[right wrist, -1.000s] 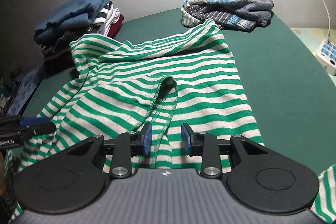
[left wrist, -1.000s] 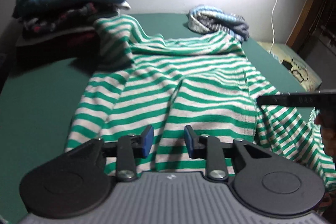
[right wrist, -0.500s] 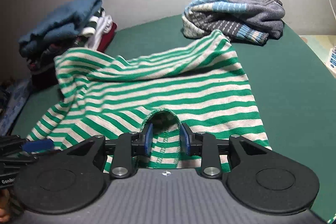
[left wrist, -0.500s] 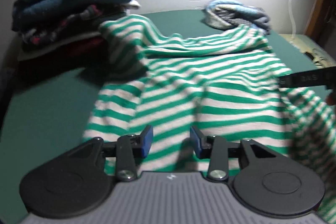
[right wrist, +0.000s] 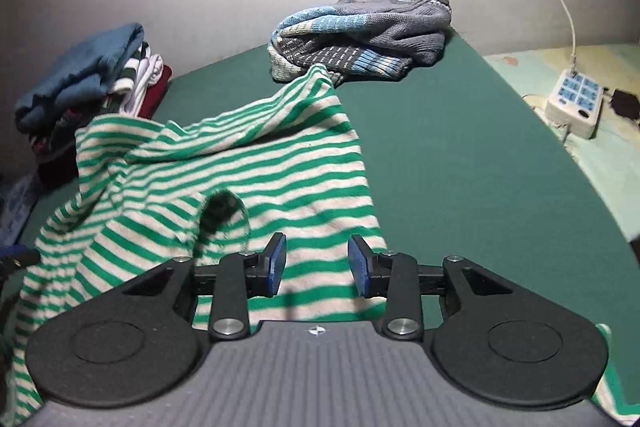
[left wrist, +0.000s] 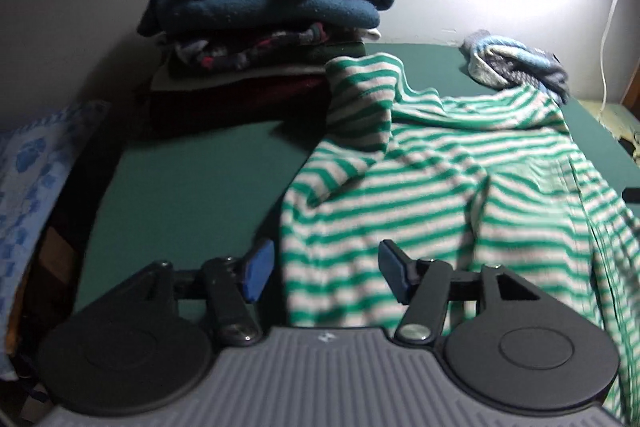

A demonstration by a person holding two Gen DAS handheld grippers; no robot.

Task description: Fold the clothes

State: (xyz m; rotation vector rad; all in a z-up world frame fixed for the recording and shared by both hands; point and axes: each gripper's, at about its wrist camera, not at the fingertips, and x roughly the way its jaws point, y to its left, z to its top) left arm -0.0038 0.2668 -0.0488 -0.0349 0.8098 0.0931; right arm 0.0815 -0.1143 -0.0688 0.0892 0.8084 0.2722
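**Between two folds: both tools free of the striped shirt**

While the green-and-white striped shirt (left wrist: 440,195) lies rumpled on the green tabletop (right wrist: 460,155), neither tool holds it. The left tool (left wrist: 326,277) stands with its jaws spread, and they have just been opening; the near left edge of the shirt shows in the gap between them, but the blue pads (left wrist: 256,275) do not press on it. The right tool (right wrist: 316,265) has also just been opening and its jaws stand apart above the near hem, with cloth seen between them and no pinch on it.

The shirt is in the middle of the tabletop, between the stack of folded clothes (left wrist: 264,39) at the far left and the blue-grey knitted sweater (right wrist: 360,39) at the far right. Its far end touches or nearly touches both. One far corner stands up against the stack, and a loose loop of cloth (right wrist: 222,211) rises just beyond the right tool.

To my judgement, the step in hand is the release after a first arrangement, so the fold is only begun. The next move calls for a new grip: each tool should close on one edge or corner, taking one layer only, then the cloth must be pulled flat before folding. The raised loop and the bunched far part could spoil a clean crease if they are not smoothed first.
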